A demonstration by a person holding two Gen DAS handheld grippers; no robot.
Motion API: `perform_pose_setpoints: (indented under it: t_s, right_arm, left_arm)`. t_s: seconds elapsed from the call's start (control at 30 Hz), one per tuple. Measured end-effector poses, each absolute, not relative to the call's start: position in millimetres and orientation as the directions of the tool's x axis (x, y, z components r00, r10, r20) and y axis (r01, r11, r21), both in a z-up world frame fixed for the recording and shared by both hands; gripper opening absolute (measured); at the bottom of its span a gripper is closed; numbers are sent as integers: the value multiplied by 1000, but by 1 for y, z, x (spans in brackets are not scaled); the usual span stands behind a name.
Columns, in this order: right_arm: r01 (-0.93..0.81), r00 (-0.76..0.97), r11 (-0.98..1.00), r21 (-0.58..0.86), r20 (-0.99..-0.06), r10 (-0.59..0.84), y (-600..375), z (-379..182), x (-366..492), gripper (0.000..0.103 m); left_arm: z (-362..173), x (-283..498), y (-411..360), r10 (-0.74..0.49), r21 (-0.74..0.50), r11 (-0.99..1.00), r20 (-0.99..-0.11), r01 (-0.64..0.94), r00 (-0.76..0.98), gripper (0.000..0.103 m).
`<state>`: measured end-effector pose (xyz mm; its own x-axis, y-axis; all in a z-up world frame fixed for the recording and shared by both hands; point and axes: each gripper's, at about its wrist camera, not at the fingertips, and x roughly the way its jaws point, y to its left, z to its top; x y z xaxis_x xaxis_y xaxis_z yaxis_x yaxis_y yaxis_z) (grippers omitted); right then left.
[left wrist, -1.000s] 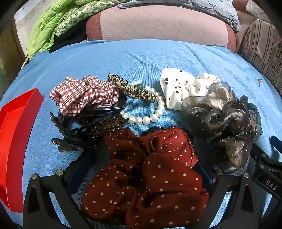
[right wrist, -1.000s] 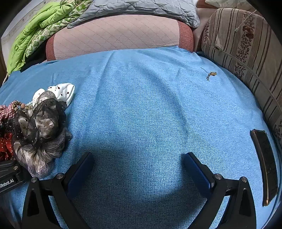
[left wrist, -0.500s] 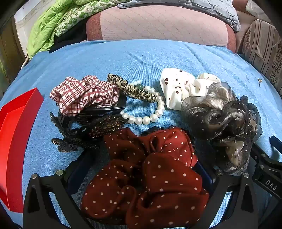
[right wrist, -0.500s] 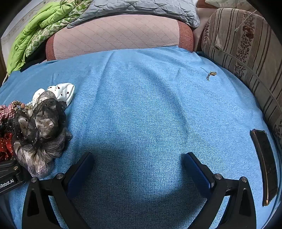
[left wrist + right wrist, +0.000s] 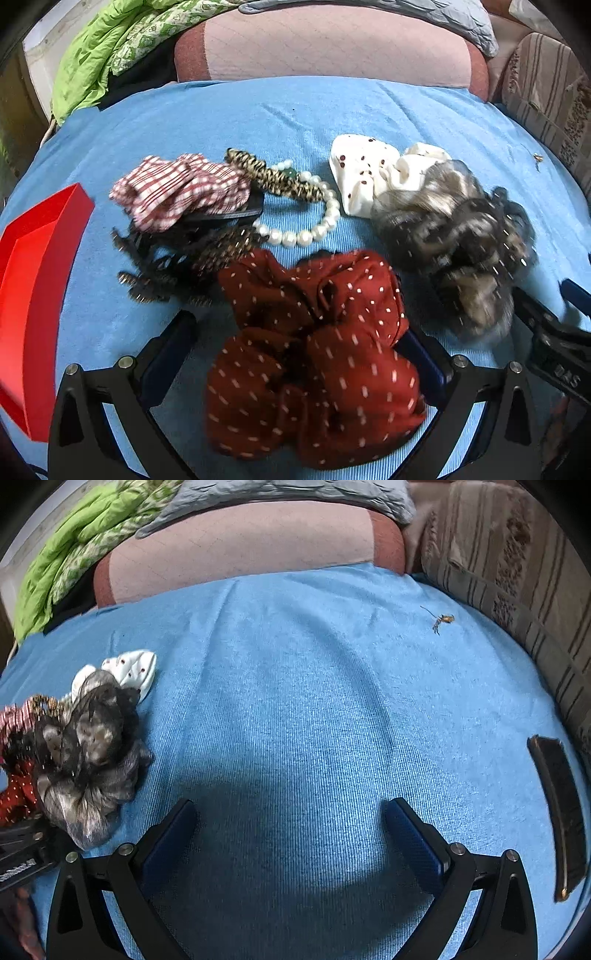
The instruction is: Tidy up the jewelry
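Red scrunchie (image 5: 314, 354) — between spread left hand-held gripper (image 5: 295, 354) | right hand-held gripper (image 5: 291, 830) spread | red tray (image 5: 33, 295) interior unseen

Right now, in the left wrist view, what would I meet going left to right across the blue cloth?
red tray → plaid scrunchie → pearl bracelet → white dotted scrunchie → grey-black sheer scrunchie

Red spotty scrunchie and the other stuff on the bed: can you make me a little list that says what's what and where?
surface: blue cloth
red dotted scrunchie: between the open left tongs
pearl bracelet: behind it
grey mesh scrunchie: to its right
red tray: far left
right tongs: open, holding nothing
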<state>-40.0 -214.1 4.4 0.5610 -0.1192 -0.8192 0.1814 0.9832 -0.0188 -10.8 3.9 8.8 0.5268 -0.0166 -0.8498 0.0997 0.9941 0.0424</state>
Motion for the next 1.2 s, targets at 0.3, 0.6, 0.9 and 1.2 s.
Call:
perform_pose_setpoints:
  t_s: [0.3,0.6,0.9,1.2]
  right_arm:
    - [189,558,980,-54,-816,-152,-202,15,-62,103]
    - [165,659,986,-41,-738,-141,-169,67,-113,103]
    - [151,736,988,-28,-664,-131,-136,113,-152,103]
    - [162,805,985,-54,-570,-163,-119,145,-188,103]
  left_arm:
    - [60,-75,38,17,66,996,-775,55,631,103]
    - [97,-119,68,16,53,998,-735,33,677,103]
    - [128,-153,81,-11,16,999,-692,31,722,103]
    - [148,-184,91,-11,14,1000,-632,26,775,103]
